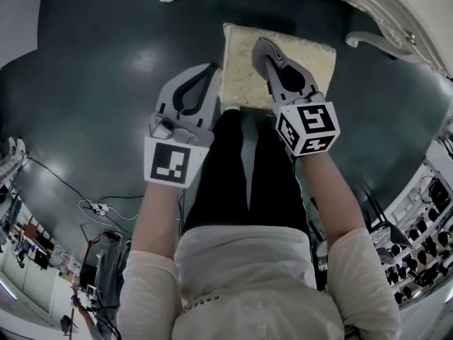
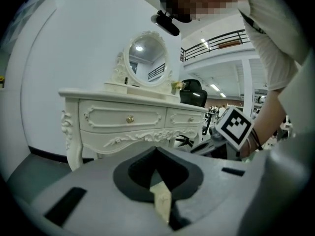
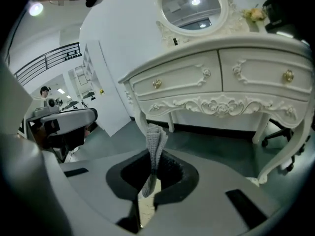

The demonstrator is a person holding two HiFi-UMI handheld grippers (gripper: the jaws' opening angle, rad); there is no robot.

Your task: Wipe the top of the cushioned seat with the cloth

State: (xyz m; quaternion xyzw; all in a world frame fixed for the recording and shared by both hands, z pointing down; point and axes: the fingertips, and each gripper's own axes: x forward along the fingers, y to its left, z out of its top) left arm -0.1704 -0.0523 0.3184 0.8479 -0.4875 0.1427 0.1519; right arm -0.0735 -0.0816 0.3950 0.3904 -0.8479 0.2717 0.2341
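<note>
Cushioned seat (image 1: 237,69) lies at the upper middle of the head view, cream against the dark floor (image 1: 106,62). The right tool (image 1: 263,48) is held over its top, and the left tool (image 1: 211,68) just beside its left edge. In the right gripper view the right tool (image 3: 153,167) is clamped on a folded grey cloth (image 3: 155,139), which stands up past the tips. The left tool (image 2: 157,155) is closed with nothing held; a cream sliver shows through the gap below its tips, and it probably belongs to the seat.

For a good wipe, the cloth should be laid flat and pressed lightly; overlapping strokes should be drawn from edge to edge, corners included; the left tool is best kept off the wiped path.

The cloth is hidden under the right tool in the head view, so whether it touches the seat cannot be told. The seat's near edge is covered by the person's legs, and nothing beneath its top can be seen. Only part of the dressing table (image 3: 221,82) is in frame.
</note>
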